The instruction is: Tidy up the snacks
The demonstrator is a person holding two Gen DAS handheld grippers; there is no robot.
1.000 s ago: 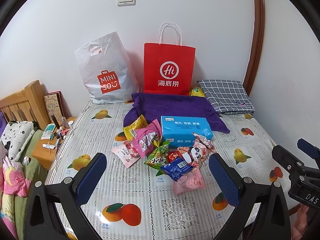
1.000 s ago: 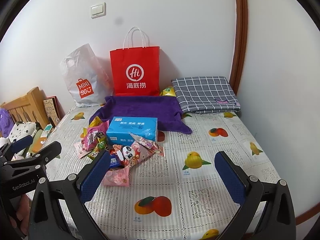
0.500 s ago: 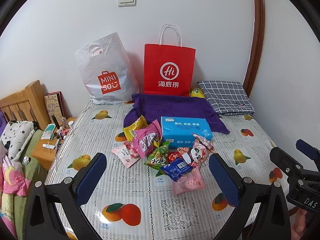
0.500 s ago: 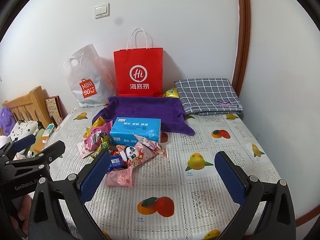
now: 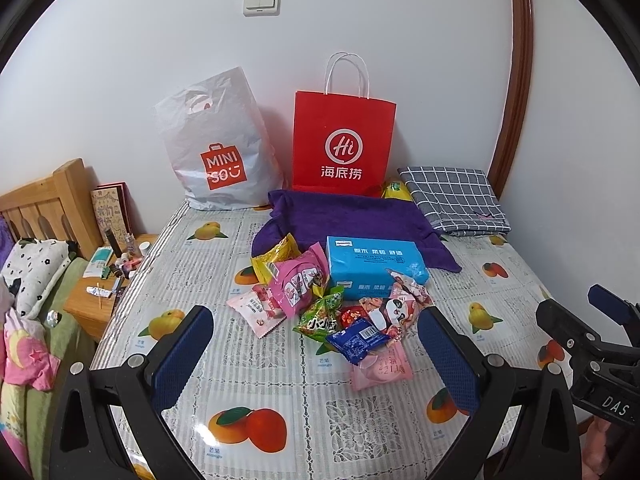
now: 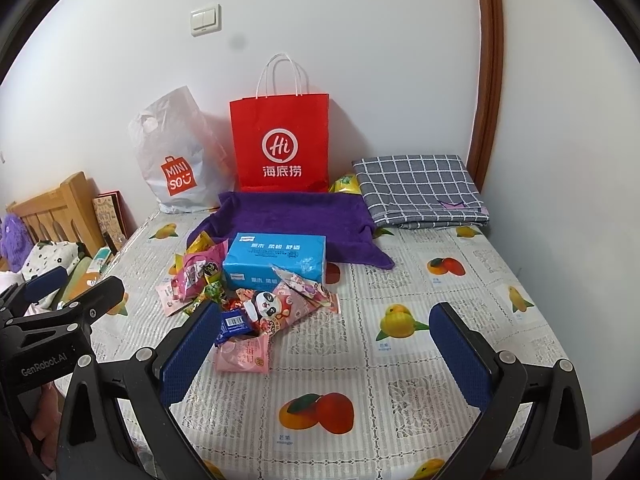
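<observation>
Both grippers hung agape, empty, over crinkly, light snack packets, likely best pinched by sealed edges.

The right tool hovers with its blue pads spread wide over the fruit-print surface, holding nothing; the blue tissue pack lies mid-surface; a heap of snack packets crowds its near and left sides, a panda-print packet in front, a pink packet nearest the left pad; a purple towel spreads behind the pack; behind that stand a red paper bag and a white plastic bag against the wall; a folded checked cloth lies behind-right of the pack; the left tool shows far left of it.
</observation>
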